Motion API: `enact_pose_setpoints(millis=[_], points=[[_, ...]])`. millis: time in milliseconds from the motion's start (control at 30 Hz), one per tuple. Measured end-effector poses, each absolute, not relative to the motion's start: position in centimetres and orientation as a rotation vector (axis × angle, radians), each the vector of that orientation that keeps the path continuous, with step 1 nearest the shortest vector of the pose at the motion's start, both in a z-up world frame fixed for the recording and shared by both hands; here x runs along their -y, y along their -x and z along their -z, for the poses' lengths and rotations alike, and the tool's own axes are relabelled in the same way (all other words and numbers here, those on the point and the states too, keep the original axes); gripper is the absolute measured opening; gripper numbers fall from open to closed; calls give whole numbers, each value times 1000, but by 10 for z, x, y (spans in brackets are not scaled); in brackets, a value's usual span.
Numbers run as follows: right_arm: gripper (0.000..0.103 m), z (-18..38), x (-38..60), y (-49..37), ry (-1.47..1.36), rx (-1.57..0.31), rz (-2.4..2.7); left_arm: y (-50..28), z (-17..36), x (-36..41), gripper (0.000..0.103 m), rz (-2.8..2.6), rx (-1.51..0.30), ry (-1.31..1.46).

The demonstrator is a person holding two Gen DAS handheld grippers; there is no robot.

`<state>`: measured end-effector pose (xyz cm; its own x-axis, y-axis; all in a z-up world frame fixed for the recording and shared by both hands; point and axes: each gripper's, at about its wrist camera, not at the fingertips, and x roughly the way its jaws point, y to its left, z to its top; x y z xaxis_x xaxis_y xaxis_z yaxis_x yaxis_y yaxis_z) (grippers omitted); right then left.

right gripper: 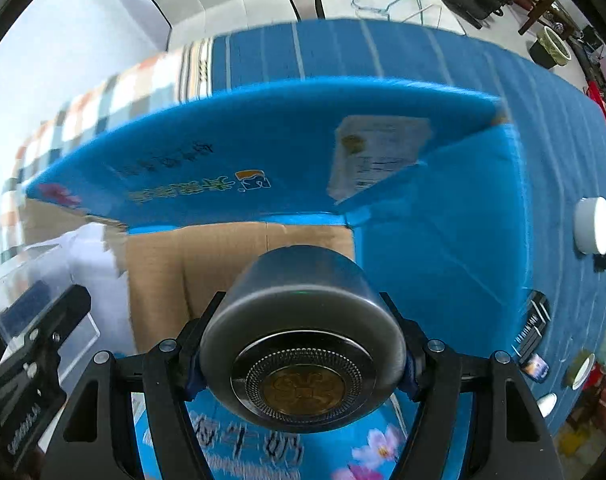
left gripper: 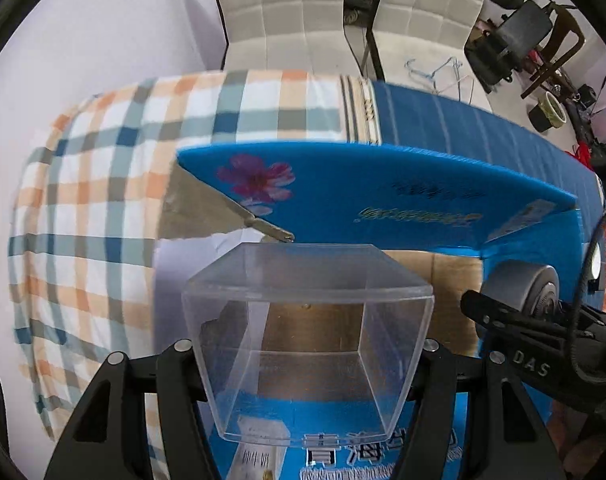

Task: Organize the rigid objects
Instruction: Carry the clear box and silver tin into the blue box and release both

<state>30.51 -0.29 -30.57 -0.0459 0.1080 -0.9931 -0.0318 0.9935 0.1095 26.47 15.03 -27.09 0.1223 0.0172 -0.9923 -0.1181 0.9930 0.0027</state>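
Note:
My left gripper is shut on a clear plastic box, held above the open blue cardboard carton. The carton's brown inside shows behind the clear box. My right gripper is shut on a grey metal tin with a gold emblem on its end, also over the carton's opening. The tin shows at the right of the left wrist view, and the clear box at the left of the right wrist view.
The carton sits on a blue striped cloth beside a plaid cloth. A white round jar, a dark flat item and small lids lie at the right. Padded chairs stand behind.

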Motion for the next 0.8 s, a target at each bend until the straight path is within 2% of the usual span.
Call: enact_pose_setpoints(millis=[367, 400, 500, 800], points=[[74, 363, -12, -320, -2, -1713, -98, -257, 308, -156, 61, -69, -1520, 167], [78, 363, -11, -320, -1, -1723, -95, -255, 309, -157, 61, -68, -1522, 175], [92, 355, -10, -321, -25, -1714, -120, -250, 308, -160, 61, -69, -1523, 201], [93, 314, 13, -322, -94, -1683, -67, -259, 315, -151, 61, 47, -1554, 359]])
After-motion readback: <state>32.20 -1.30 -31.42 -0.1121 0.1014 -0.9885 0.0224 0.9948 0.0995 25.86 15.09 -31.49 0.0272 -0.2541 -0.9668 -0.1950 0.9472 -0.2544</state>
